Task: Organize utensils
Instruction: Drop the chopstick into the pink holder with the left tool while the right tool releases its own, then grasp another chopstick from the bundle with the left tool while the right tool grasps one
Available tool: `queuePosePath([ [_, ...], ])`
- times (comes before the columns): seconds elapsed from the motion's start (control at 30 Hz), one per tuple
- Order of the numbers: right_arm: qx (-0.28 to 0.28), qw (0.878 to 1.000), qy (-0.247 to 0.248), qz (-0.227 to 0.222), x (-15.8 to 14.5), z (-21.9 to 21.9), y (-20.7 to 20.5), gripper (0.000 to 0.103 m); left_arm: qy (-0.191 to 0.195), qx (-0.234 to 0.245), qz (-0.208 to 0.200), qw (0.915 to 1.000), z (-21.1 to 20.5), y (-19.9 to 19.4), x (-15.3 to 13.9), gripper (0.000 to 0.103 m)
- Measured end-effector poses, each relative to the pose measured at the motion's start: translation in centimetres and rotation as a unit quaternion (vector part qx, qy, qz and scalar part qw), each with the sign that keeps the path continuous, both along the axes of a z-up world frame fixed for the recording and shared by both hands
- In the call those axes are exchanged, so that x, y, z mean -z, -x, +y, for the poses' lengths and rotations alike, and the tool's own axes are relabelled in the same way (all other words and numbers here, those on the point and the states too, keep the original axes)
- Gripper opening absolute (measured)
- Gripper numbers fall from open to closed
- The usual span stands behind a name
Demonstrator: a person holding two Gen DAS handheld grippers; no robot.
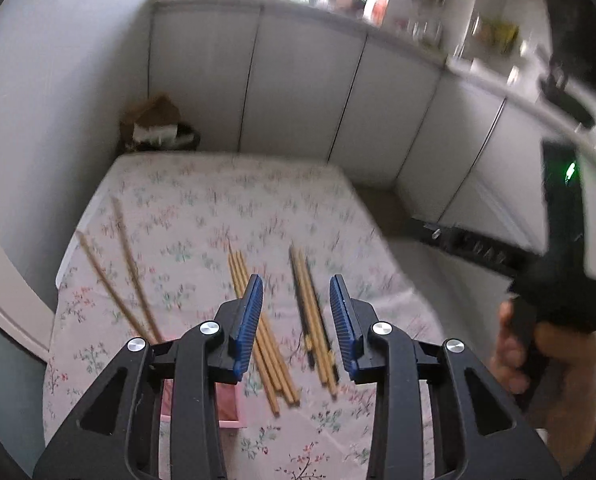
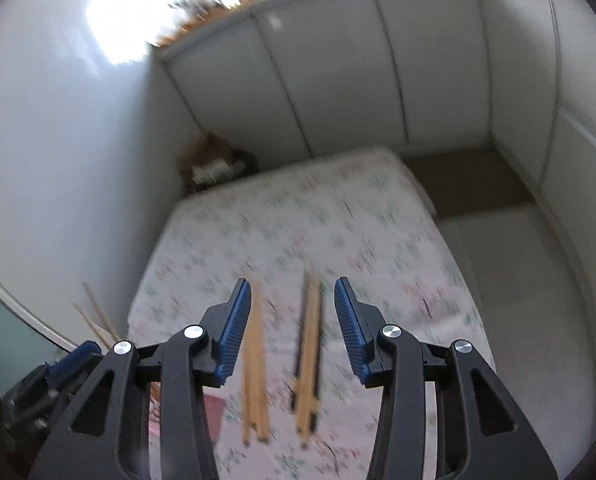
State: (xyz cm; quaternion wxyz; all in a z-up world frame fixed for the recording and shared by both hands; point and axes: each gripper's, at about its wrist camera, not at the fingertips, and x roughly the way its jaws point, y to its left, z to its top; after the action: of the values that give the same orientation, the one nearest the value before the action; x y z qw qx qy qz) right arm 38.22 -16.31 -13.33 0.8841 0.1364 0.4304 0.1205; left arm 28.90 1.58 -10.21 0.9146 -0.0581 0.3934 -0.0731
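- Left tongs wide open, empty, above bench.
- Right tongs wide open, empty.
- Chopsticks in three groups on floral cloth: crossed pair, wooden bundle, mixed dark-and-wood set.

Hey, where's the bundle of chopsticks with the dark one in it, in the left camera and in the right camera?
Left wrist view: the mixed chopstick bundle lies on the floral tablecloth, low centre, between the open jaws.
Right wrist view: the same bundle sits low centre, blurred, nearer the right-hand jaw.
Shared landmark: the all-tan chopstick bundle lies just left of it in both views.
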Motion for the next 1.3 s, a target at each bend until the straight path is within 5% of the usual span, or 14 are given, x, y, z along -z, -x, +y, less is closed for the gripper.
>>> queuePosePath([
  [0.23,0.018,0.998,-0.028,0.046,1.8,-2.8,-1.4,0.034,-0.036,-0.053,0.151,0.9864,-3.0,-7.3,7.1,0.034],
  [0.4,0.026,0.997,-0.066,0.041,1.2,-4.8,-1.8,0.034,-0.100,-0.109,0.188,0.9710,-4.8,-11.0,11.1,0.058],
  [0.53,0.041,0.995,-0.078,0.041,1.0,-6.9,-2.0,0.034,-0.146,-0.122,0.214,0.9582,-5.3,-12.9,14.2,0.059],
  [0.7,0.057,0.993,-0.095,0.039,1.0,-9.0,-2.1,0.034,-0.160,-0.162,0.248,0.9416,-4.0,-14.6,16.6,0.060],
  [0.8,0.055,0.993,-0.102,0.034,0.8,-9.4,-2.0,0.034,-0.147,-0.163,0.246,0.9441,-3.5,-14.7,17.2,0.058],
  [0.93,0.054,0.993,-0.103,0.034,0.8,-9.5,-1.9,0.034,-0.116,-0.127,0.238,0.9560,-3.6,-14.0,17.1,0.014],
  [1.1,0.051,0.994,-0.091,0.036,1.1,-9.4,-1.9,0.034,-0.024,-0.071,0.250,0.9653,-3.4,-12.5,17.0,0.013],
  [1.3,0.040,0.995,-0.075,0.050,2.0,-8.8,-2.0,0.034,-0.009,-0.041,0.237,0.9706,-3.1,-11.0,16.4,0.013],
])
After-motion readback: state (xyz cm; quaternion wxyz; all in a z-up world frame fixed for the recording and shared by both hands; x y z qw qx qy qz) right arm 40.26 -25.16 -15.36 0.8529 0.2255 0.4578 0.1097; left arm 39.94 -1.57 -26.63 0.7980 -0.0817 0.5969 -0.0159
